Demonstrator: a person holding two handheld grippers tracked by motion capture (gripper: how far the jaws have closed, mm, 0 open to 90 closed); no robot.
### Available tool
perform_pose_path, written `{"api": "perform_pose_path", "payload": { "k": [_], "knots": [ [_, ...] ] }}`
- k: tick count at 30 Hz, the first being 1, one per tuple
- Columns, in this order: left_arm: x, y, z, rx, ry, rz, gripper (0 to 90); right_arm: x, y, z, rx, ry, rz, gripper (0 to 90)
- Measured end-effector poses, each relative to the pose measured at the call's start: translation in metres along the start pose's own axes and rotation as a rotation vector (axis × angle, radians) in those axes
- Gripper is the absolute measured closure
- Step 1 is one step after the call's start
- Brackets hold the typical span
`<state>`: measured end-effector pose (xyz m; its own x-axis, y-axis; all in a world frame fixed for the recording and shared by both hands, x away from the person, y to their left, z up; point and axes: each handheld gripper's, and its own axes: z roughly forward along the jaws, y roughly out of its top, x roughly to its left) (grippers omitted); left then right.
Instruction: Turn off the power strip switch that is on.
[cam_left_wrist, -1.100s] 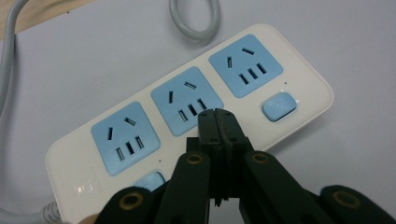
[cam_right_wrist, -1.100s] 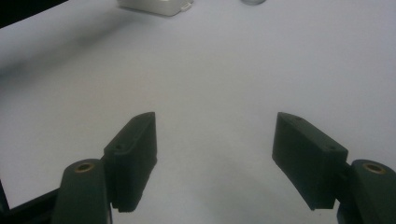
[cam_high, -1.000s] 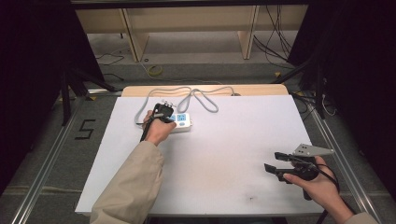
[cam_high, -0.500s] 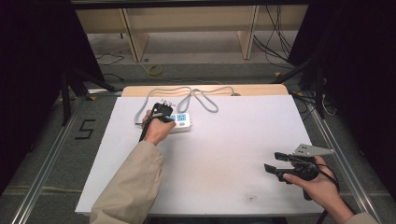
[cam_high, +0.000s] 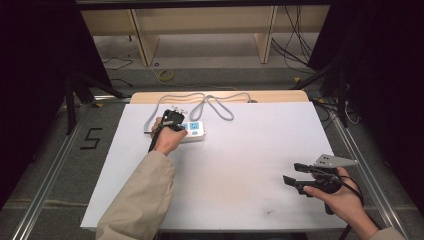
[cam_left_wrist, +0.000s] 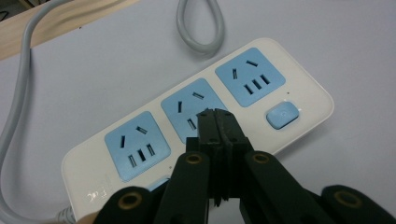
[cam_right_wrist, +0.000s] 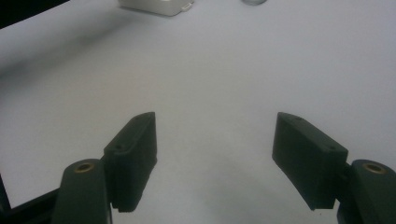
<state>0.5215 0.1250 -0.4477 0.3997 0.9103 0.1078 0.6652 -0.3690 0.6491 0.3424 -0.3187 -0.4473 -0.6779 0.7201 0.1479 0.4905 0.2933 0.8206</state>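
A white plastic power strip (cam_left_wrist: 201, 126) with three blue socket faces and a blue push-button at one end is seen lying flat on the counter (cam_high: 250, 150), near its far left corner and a little in from the far edge. In the high view the same strip (cam_high: 196, 131) is largely covered by the person's left hand (cam_high: 167, 140), and only its right end is shown. In the left gripper view the socket slots, the blue button (cam_left_wrist: 282, 115) and a small printed mark at the strip's cable end are made out. The left hand-held gripper (cam_left_wrist: 215, 116) is shown with its two black jaws pressed together and nothing between them; the joined tips are placed over the middle socket face, though contact with it cannot be judged. A grey round cable (cam_high: 212, 102) is led from the strip's left end and is laid in loops toward the far edge of the counter.

The right hand-held gripper (cam_high: 291, 173) is held well apart from the strip, near the counter's near right corner, pointing left. In the right gripper view its jaws (cam_right_wrist: 215, 154) are spread wide over bare white surface, with nothing gripped; a corner of the white strip (cam_right_wrist: 154, 7) is caught at that view's top edge.

The counter is covered by a matt white sheet, and a strip of pale wood (cam_high: 280, 95) is exposed along the far edge. Beyond it, a grey floor, pale wooden shelving legs and loose cables are seen; dark curtains are hung at both sides. A figure five (cam_high: 91, 138) is marked on the floor at the left.
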Motion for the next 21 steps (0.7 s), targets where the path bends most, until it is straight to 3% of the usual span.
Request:
{"api": "perform_pose_path", "payload": {
  "k": [11,21],
  "knots": [
    [0.000,0.000,-0.007,-0.023,0.006,0.009,85.0,0.000,0.000,0.000,-0.001,0.000,0.001,31.1],
    [-0.001,0.000,-0.016,-0.044,-0.017,0.010,76.9,0.000,0.000,-0.001,-0.004,-0.001,0.000,31.1]
  ]
}}
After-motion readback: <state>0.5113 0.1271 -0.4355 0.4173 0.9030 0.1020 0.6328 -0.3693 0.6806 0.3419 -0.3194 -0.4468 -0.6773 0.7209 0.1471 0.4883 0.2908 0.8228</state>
